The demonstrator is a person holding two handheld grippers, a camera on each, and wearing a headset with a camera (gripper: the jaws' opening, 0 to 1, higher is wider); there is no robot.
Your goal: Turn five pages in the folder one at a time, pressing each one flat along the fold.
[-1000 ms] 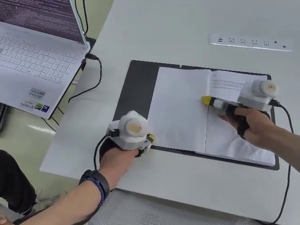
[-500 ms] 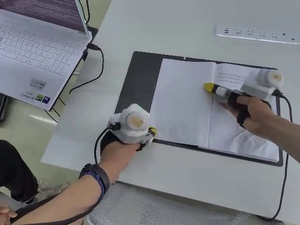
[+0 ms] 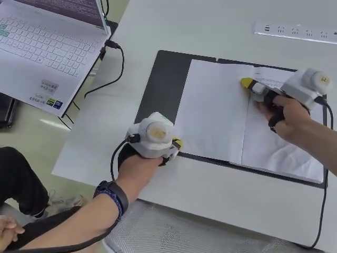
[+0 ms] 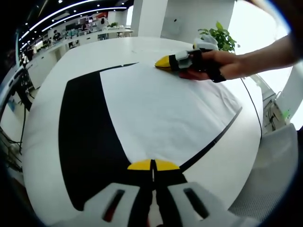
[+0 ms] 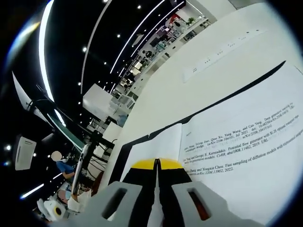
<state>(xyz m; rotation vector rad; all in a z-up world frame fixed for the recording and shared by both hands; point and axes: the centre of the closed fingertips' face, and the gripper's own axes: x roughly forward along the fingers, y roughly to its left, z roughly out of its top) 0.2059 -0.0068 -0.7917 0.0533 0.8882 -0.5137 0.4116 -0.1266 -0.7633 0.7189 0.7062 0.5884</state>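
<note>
I see the folder lying open across the middle of the head view, a blank page on its left half and a printed page on its right half. My right gripper sits in the upper right of that frame with its jaws brought together on nothing, the yellow tips down on the paper at the fold near the folder's top edge. My left gripper, at lower centre, also has its jaws together and empty, tips at the folder's near edge by the blank page's corner, with a laptop in the upper left.
</note>
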